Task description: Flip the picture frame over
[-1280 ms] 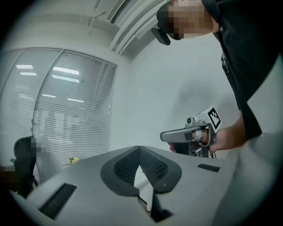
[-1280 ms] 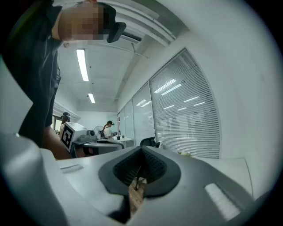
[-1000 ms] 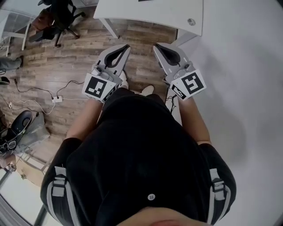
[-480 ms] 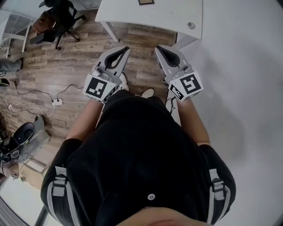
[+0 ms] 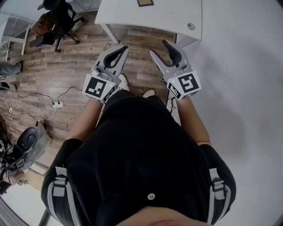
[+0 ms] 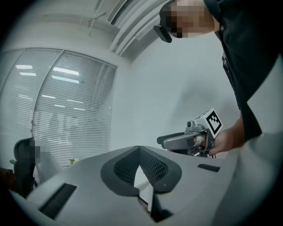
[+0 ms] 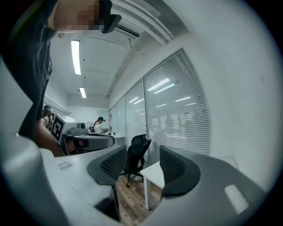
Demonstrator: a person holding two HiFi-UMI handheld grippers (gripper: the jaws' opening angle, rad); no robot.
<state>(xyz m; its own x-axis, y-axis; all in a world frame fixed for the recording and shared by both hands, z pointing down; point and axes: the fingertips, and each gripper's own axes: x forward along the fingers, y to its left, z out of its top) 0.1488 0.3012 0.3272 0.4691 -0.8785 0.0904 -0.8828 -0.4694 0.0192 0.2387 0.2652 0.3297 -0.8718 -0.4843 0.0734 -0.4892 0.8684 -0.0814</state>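
The picture frame [image 5: 145,2] is a small brown-edged frame lying on the white table [image 5: 150,17], cut off by the top edge of the head view. Both grippers are held level in front of the person's body, well short of the table. My left gripper [image 5: 124,47] has its jaws shut, tips meeting [image 6: 139,148], with nothing in them. My right gripper [image 5: 158,47] has its jaws opening, with only air between them [image 7: 143,152]. Each gripper shows in the other's view: the right gripper [image 6: 179,141] and the left gripper [image 7: 88,140].
A small round fitting [image 5: 190,26] sits on the table's right part. A black office chair [image 5: 62,17] stands at far left on the wooden floor, with cables and a power strip [image 5: 56,104] nearby. A white wall [image 5: 247,88] runs along the right. People stand in the background [image 7: 99,123].
The right gripper's jaws have gone from shut to spread apart. The left gripper stays shut and still. The picture frame has come slightly further into view at the top.
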